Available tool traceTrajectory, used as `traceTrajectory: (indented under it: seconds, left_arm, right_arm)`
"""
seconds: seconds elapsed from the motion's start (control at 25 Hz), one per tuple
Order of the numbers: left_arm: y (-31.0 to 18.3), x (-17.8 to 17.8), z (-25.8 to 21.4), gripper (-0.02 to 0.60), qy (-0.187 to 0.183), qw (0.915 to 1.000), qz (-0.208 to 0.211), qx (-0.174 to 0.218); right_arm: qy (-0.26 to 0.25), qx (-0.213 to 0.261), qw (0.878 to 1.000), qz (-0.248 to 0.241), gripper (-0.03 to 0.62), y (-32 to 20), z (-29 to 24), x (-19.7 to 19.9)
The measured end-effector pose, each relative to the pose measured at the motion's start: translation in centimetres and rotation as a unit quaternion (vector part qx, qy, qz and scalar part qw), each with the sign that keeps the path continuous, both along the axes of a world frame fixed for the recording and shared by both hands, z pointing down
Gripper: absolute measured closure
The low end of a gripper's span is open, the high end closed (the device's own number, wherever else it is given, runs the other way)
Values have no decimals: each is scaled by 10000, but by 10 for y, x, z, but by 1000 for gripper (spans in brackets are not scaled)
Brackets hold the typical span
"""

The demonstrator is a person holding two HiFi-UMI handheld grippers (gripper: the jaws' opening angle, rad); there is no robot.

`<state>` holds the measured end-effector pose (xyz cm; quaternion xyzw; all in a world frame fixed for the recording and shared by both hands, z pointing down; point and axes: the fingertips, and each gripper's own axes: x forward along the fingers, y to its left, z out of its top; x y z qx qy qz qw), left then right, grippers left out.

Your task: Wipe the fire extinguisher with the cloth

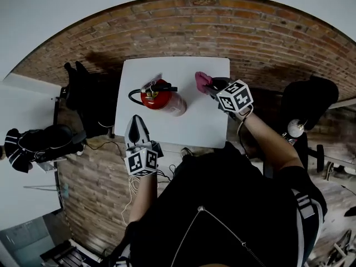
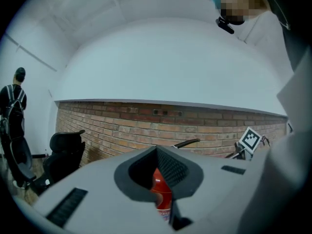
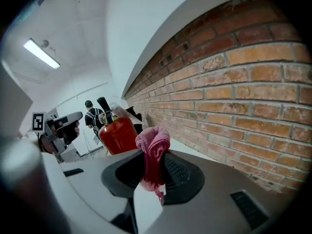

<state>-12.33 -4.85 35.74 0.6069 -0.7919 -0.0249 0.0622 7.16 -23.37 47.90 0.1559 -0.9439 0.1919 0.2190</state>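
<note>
The left tool point(image 1: 137, 120), its jaws drawn together on nothing, points away from the person at the low edge of the white bench point(image 1: 206, 121), with the forearm straight behind its square-marker cube point(image 1: 142, 161). Just ahead of its tips and clear of them, the red fire extinguisher point(image 1: 161, 100) stands upright with its black handle and hose on top; its pale label is too small to read. To the extinguisher's right, the right tool point(image 1: 211, 85) is clamped on a bunched pink cloth point(image 1: 202, 81). The cloth sticks out past its tips, near the extinguisher but apart from it. The right forearm reaches forward, angled inward.
</note>
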Motion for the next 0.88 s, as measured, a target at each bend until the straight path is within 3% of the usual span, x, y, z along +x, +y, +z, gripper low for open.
traceTrajectory:
  seconds: [0.32, 0.68, 0.88]
  left_arm:
    - [3, 23, 13, 571, 115, 9978, -633, -129]
    - [9, 24, 29, 572, 213, 9934, -1056, -383]
    - [3, 29, 33, 572, 218, 9922, -1096, -553]
  right_arm:
    - [752, -740, 9900, -932, 491, -32, 100, -28]
    - [1346, -1243, 9730, -1400, 491, -47, 184, -74]
    - [1723, -1660, 9552, -1744, 491, -45, 230, -93]
